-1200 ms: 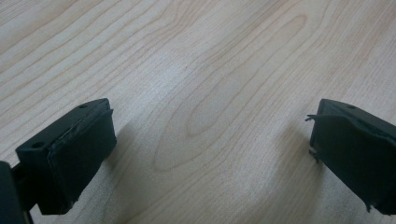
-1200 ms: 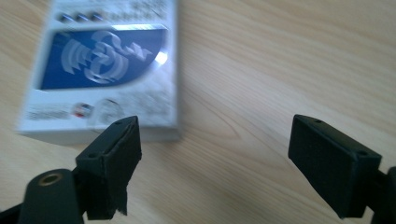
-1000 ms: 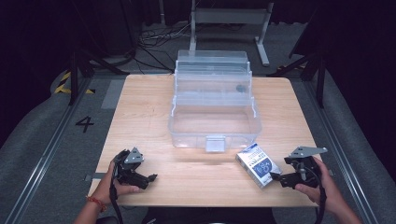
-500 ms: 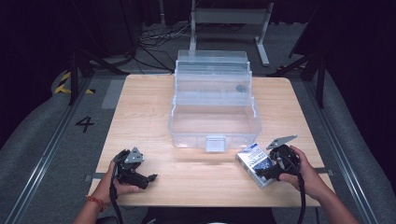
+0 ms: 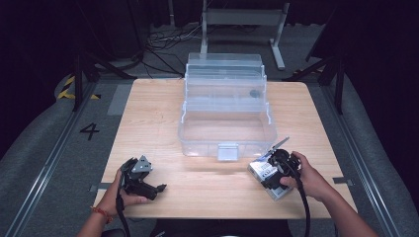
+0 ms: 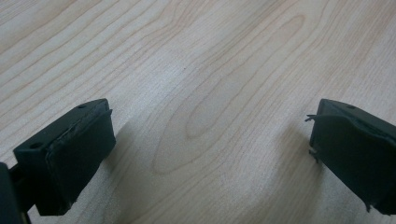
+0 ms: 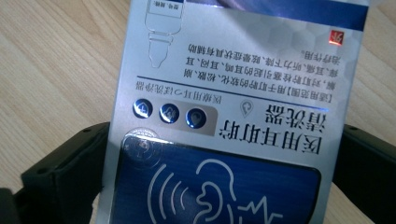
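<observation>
Just been opening to full width at the jaws of the right gripper (image 7: pixel 215 156), now set on either side of the small silver-and-blue box (image 7: pixel 224 93), printed face up and close under the camera. Straddles rather than grips: no clear sign of the pads pressing on the cardboard yet. Seen from the high view, has brought the right gripper (image 5: pixel 276 165) in from the table's right edge, where it waited a second ago, to sit over the box (image 5: pixel 260 171), which lies flat where it lay before, near the front right of the wooden table (image 5: pixel 148 113), just in front of the right corner of the clear plastic case (image 5: pixel 225 113) standing open in the middle. Means, most likely, a pick about to begin: approach done, closing still to come, then probably a lift toward the case. Over at the left gripper (image 6: pixel 210 154), likewise wide open with nothing but bare wood between the jaws; resting at the front left (image 5: pixel 141 180), same place as before, well apart from the box and case.
</observation>
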Available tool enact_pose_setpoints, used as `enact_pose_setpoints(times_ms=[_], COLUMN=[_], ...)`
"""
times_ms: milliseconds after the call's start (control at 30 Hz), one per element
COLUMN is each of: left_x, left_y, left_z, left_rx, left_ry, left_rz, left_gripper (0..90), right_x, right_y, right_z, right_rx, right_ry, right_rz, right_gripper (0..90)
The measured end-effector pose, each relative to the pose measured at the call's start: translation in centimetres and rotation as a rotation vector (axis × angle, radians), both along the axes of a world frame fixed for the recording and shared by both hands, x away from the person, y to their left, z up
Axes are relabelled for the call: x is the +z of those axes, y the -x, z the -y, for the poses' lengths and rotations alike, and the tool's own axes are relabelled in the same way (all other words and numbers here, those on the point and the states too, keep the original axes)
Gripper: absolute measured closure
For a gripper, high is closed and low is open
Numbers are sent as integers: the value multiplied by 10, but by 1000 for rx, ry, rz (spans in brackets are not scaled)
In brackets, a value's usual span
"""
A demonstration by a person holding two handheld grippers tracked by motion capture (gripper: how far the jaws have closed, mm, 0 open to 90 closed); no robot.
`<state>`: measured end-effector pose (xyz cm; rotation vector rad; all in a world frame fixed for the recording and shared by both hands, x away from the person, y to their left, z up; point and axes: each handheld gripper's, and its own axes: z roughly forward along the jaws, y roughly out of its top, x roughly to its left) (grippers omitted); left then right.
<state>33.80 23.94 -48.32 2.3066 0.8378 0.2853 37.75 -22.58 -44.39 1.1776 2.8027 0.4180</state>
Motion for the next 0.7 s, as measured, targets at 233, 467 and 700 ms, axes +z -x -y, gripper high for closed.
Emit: enact_pose_setpoints(times_ms=[233, 467, 700], left_x=[2, 16, 43], left_y=[-1, -3, -6], left_z=[2, 7, 26], left_rx=[3, -30, -55], left_ry=[-16, -15, 2], left_rz=[-11, -7, 56], left_gripper=[6, 191, 200], right_x=[-2, -2, 1], right_y=[-4, 0, 6], right_z=[-2, 13, 35], right_rx=[15, 33, 51], right_ry=[3, -26, -54], right_rz=[-10, 12, 35], right_gripper=[0, 31, 51])
